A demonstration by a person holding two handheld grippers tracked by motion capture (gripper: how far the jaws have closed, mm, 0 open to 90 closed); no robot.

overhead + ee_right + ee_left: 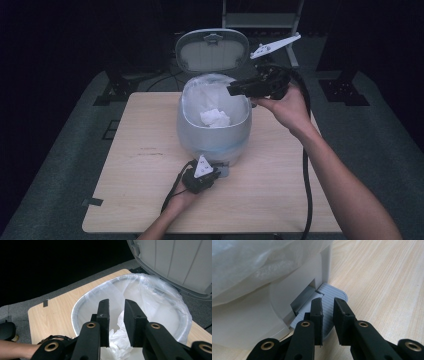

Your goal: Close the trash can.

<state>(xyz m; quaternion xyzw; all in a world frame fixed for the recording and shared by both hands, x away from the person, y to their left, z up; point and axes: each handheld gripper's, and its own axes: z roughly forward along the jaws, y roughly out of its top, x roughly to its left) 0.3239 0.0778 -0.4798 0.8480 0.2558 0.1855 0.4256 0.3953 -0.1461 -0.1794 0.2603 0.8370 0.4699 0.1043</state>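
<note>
High view: on the pale wooden table [150, 200] stands a grey pedal bin [212, 132] lined with clear plastic, its lid [212, 50] raised. Crumpled white tissue [215, 118] lies inside the bin, just below the right hand-held gripper [235, 89], whose jaws are slightly parted and hold nothing. The left hand-held gripper [328, 312], jaws nearly closed and empty, rests on the ribbed grey pedal [332, 293] at the bin's foot.

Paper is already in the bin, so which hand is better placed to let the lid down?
Left, probably: the left gripper presses the pedal at the bin's base. The right gripper hangs empty over the crumpled paper.
</note>
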